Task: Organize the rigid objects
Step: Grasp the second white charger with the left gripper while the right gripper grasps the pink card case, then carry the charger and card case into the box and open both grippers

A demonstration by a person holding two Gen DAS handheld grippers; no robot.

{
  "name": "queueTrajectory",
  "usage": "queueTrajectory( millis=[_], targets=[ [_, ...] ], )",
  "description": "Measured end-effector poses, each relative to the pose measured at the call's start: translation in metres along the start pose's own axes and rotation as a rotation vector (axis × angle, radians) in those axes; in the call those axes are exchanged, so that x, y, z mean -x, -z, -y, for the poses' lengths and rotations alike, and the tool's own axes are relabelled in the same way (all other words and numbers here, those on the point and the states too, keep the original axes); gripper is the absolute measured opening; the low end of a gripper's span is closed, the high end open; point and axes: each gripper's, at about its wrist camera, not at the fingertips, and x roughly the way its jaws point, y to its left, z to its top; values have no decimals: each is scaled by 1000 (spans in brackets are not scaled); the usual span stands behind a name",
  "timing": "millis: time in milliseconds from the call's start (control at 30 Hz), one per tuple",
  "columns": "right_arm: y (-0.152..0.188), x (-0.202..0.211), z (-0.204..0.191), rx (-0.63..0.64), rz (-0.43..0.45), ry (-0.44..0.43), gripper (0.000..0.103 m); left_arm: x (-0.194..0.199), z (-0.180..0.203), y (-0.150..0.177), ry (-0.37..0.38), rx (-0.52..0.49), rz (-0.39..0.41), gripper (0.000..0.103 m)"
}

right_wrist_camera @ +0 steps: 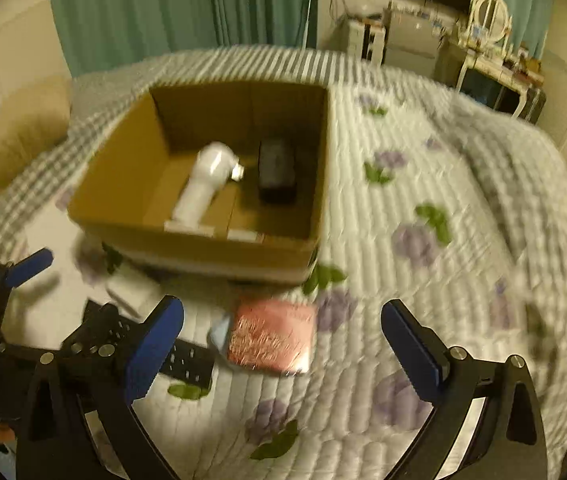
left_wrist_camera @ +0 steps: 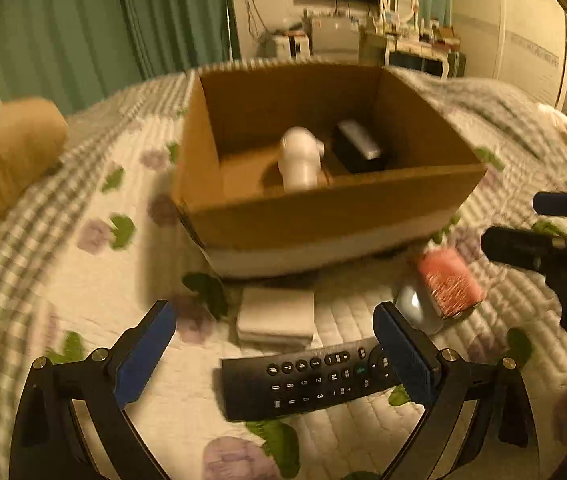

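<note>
An open cardboard box [left_wrist_camera: 323, 208] [right_wrist_camera: 203, 248] stands on the quilted bed. Inside it lie a white handheld device [left_wrist_camera: 299, 158] [right_wrist_camera: 207, 184] and a black case [left_wrist_camera: 359, 148] [right_wrist_camera: 277, 176]. A black remote control [left_wrist_camera: 307, 380] [right_wrist_camera: 185, 362] lies in front of the box, between my open left gripper's [left_wrist_camera: 279, 344] fingers. A pink rectangular object [left_wrist_camera: 449, 282] [right_wrist_camera: 271, 336] lies on a grey round thing to the right. My right gripper [right_wrist_camera: 283, 336] is open above the pink object; it also shows in the left wrist view [left_wrist_camera: 523, 226]. A white flat block [left_wrist_camera: 277, 316] lies by the box.
The floral quilt [right_wrist_camera: 423, 240] covers the bed. A tan pillow [left_wrist_camera: 3, 160] lies at the left. Green curtains [left_wrist_camera: 83, 20], a dressing table with mirror [left_wrist_camera: 403, 20] and a wall screen stand beyond the bed.
</note>
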Motion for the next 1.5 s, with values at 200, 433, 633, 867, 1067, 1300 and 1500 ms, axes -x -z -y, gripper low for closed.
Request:
queueTrajectory(
  millis=[200,433,633,867,1067,1300,1500],
  targets=[
    [21,-35,8,-50,-70,-12,100,-25,-2,1,-37,27,-69,98],
    [29,-36,12,-68,-61,-32,100,-52,-8,-6,-11,79,-131,79],
    [27,-49,6,-47,-114,-21,100,-53,-7,-3,-8,67,-126,70],
    [21,-70,1,-52,-173,-47,100,-12,-10,3,6,97,-26,70],
    [15,-99,-1,-75,-254,-65,99,3,-4,6,4,112,-7,70],
    [13,-92,1,-103,-208,-130,71,1,-9,9,12,116,-14,70],
    [16,-65,-7,-68,-123,-99,71,3,-8,10,14,113,-10,70]
  ],
)
